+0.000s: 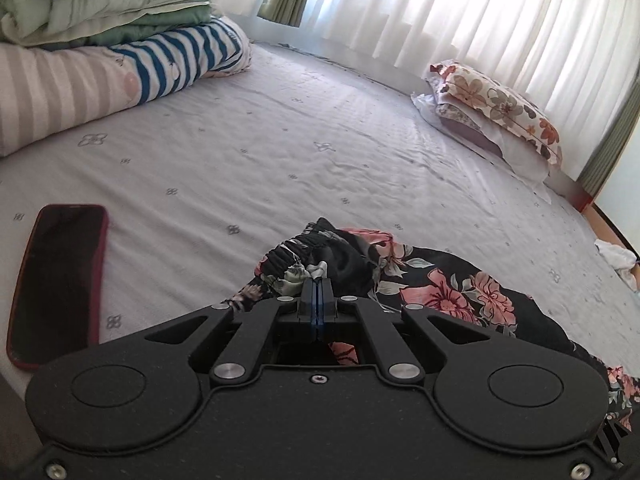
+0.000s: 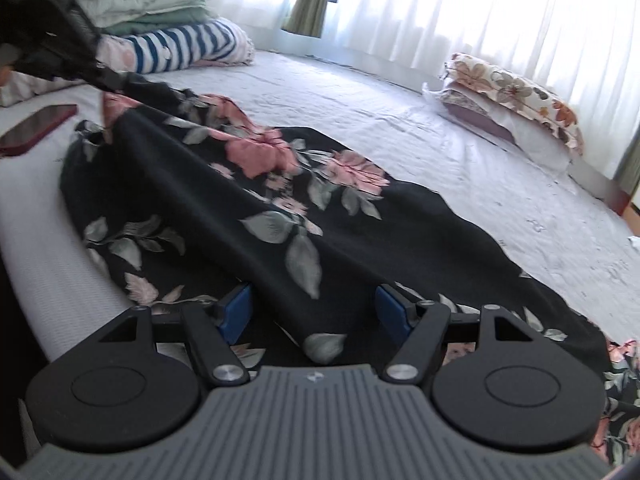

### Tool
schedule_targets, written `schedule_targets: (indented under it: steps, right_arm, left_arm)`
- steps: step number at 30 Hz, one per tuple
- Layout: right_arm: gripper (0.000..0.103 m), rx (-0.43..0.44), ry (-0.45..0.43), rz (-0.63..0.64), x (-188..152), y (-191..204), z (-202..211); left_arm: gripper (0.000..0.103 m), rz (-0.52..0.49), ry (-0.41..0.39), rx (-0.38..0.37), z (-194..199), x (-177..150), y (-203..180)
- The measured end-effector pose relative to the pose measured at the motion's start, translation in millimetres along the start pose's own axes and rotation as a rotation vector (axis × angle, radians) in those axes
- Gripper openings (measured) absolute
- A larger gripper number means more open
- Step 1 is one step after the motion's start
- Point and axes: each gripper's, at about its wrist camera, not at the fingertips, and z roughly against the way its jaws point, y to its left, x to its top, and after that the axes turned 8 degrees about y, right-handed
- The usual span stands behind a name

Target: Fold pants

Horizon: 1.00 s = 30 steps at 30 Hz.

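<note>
Black pants with pink flowers and grey leaves (image 2: 248,200) lie across the near part of the bed. My left gripper (image 1: 318,280) is shut on the elastic waistband (image 1: 288,258), which bunches up around its tips. It also shows in the right wrist view (image 2: 108,80) at the upper left, lifting the fabric into a taut ridge. My right gripper (image 2: 314,310) is open, its blue pads (image 2: 236,308) on either side of that raised fold of the pants.
A dark phone in a red case (image 1: 60,284) lies on the sheet left of the pants. Folded quilts and a striped blanket (image 1: 120,40) are stacked at the far left. A floral pillow (image 1: 500,112) lies far right by the curtains. The bed edge (image 2: 48,312) runs near left.
</note>
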Motion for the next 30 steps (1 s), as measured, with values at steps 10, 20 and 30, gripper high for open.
schedule_targets:
  steps: [10, 20, 30]
  right_arm:
    - [0.079, -0.032, 0.034, 0.009, -8.8, -13.2, -5.2]
    - [0.041, -0.357, 0.11, -0.153, -48.8, -66.3, -2.5]
    - [0.002, -0.366, 0.177, -0.193, -89.5, -82.9, 31.7]
  left_arm:
    - [0.001, 0.07, -0.022, 0.0, 16.5, 12.9, 28.2]
    - [0.002, 0.024, -0.011, 0.074, 7.8, 14.1, 20.0]
    - [0.005, -0.026, 0.067, 0.191, -23.4, -12.8, 16.9]
